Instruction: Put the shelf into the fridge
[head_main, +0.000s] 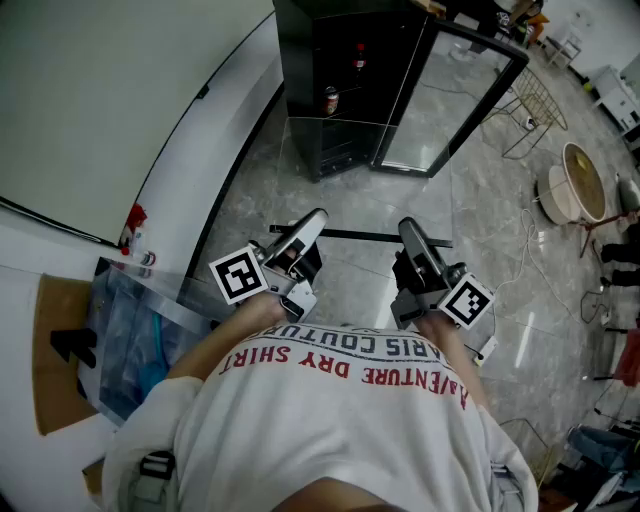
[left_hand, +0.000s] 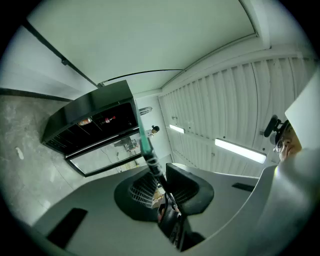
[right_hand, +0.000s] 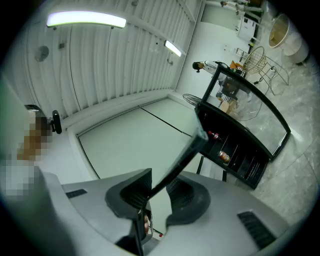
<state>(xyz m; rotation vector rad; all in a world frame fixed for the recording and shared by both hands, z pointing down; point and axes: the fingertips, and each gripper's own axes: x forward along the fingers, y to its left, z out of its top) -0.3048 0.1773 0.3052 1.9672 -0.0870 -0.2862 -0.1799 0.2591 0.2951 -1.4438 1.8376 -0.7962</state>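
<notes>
Person in a white shirt with red lettering (head_main: 340, 400) stands on grey marbled floor tiles (head_main: 380, 205), one gripper in each hand, both pointing ahead and close to level. Between them is a clear glass shelf with a black edge strip (head_main: 360, 237). It is held in the air in front of the person, the strip running crosswise past both gripper tips. Left gripper (head_main: 312, 222): in its own view the jaws (left_hand: 161, 186) stand narrow, pads pressed on the thin shelf (left_hand: 148, 150), which shows edge-on with a greenish rim. Right gripper (head_main: 408, 228): in its view the jaws (right_hand: 157, 192) are likewise clamped on the shelf (right_hand: 187, 150), seen edge-on as a dark bar rising from the gap. The tall black fridge (head_main: 320, 100) stands ahead, well apart from the shelf, its glass-paned door (head_main: 455, 100) open. Inside are a red-capped bottle (head_main: 358, 57) and, on a lower level, a can (head_main: 331, 100). Right of the fridge, on the floor: a wire frame basket (head_main: 535, 105) and a round cream tub (head_main: 575, 185). A white wall panel (head_main: 100, 100) runs along the left.
</notes>
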